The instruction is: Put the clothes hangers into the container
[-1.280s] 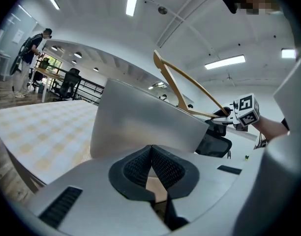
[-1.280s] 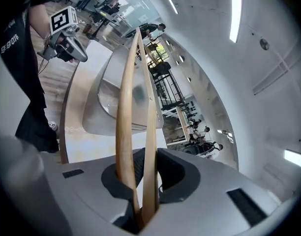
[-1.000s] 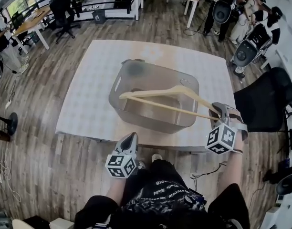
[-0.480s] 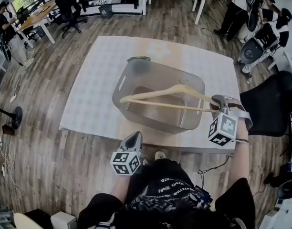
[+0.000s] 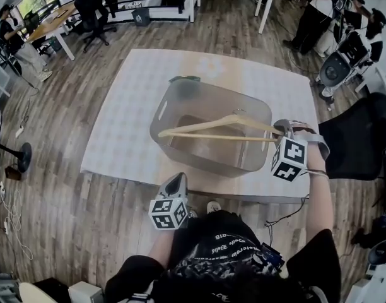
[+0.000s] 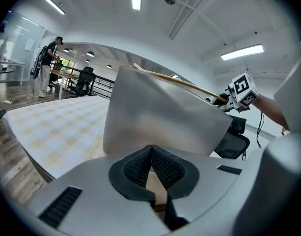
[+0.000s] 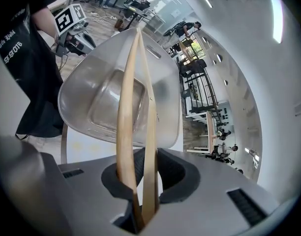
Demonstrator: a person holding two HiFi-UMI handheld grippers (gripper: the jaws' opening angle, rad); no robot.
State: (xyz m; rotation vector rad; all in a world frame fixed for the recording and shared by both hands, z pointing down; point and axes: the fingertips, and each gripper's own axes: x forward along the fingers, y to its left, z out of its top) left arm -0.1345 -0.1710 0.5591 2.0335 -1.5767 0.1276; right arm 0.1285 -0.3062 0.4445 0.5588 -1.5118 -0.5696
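Now right tongs (image 5: 281, 130) tight on wooden hanger (image 5: 209, 126) over grey container (image 5: 174, 92); left tongs (image 5: 175, 181) closed, empty; black chair (image 5: 352, 137) nearby.

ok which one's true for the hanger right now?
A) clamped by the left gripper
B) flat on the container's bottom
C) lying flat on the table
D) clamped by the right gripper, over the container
D: the right gripper is clamped on one end of the wooden hanger, which reaches across the open top of the container; the left gripper is shut on nothing.
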